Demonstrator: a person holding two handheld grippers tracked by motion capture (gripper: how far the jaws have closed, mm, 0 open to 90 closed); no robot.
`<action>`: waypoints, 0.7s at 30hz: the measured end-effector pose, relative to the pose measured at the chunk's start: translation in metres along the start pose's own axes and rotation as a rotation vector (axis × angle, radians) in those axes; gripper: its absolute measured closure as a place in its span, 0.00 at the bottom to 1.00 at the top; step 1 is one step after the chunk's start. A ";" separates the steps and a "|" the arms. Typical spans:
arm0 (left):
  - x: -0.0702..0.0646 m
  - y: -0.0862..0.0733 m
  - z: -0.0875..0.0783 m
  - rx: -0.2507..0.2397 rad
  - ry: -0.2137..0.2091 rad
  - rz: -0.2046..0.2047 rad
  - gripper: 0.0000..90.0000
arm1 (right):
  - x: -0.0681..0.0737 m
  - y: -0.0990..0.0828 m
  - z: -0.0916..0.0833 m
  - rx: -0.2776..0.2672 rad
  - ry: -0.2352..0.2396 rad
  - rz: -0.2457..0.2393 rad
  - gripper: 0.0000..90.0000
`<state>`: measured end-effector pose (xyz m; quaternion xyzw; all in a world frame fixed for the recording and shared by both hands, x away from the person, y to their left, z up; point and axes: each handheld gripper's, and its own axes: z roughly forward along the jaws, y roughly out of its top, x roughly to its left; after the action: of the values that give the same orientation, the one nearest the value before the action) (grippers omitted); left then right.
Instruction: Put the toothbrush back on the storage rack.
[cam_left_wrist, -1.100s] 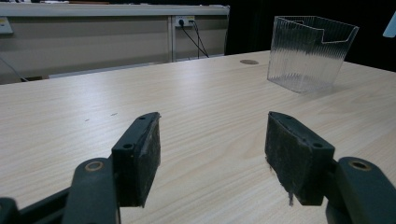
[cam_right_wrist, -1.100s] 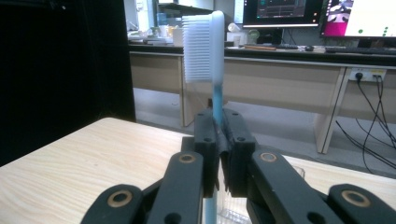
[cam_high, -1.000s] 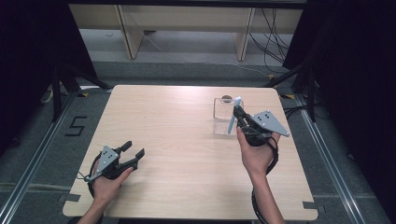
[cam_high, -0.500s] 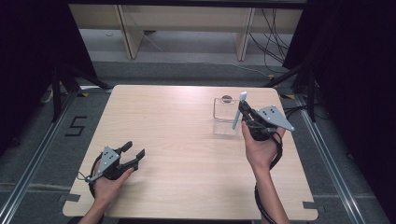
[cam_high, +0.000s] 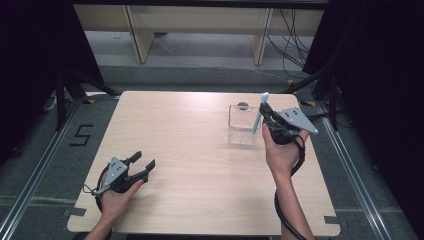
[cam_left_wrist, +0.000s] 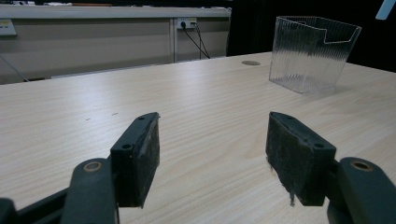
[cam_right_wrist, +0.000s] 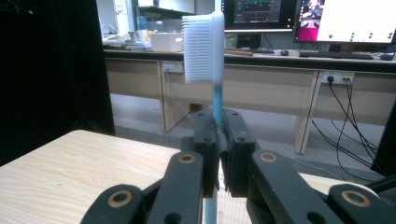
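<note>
My right gripper (cam_high: 268, 114) is shut on a blue and white toothbrush (cam_high: 259, 113) and holds it above the table beside a clear ribbed plastic container (cam_high: 242, 123). In the right gripper view the toothbrush (cam_right_wrist: 211, 56) stands upright between the closed jaws, its white bristles facing left. My left gripper (cam_high: 143, 161) rests low near the table's front left corner, open, with nothing between its pads (cam_left_wrist: 140, 156). The container (cam_left_wrist: 311, 53) stands far ahead of it in the left gripper view.
The wooden table (cam_high: 195, 165) has a small round hole (cam_high: 243, 105) just behind the container. Metal rails run along the floor on both sides. A bench with cables stands beyond the far edge.
The right gripper has moved slightly right and away from the person with the toothbrush, which now stands at the container's right edge. The left gripper has stayed put.
</note>
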<state>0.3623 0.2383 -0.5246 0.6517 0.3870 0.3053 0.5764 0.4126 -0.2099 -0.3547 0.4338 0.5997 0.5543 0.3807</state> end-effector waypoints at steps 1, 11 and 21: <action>0.000 0.000 0.000 0.000 0.000 0.001 0.39 | -0.002 0.001 0.001 0.010 -0.008 -0.013 0.96; -0.001 0.000 0.000 -0.001 0.001 -0.001 0.38 | -0.011 0.004 0.009 0.004 -0.029 0.007 0.96; -0.001 0.000 0.000 -0.001 0.000 -0.004 0.38 | -0.018 0.007 0.017 0.003 -0.058 0.003 0.96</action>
<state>0.3616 0.2374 -0.5247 0.6506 0.3881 0.3046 0.5774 0.4349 -0.2210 -0.3501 0.4511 0.5886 0.5413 0.3963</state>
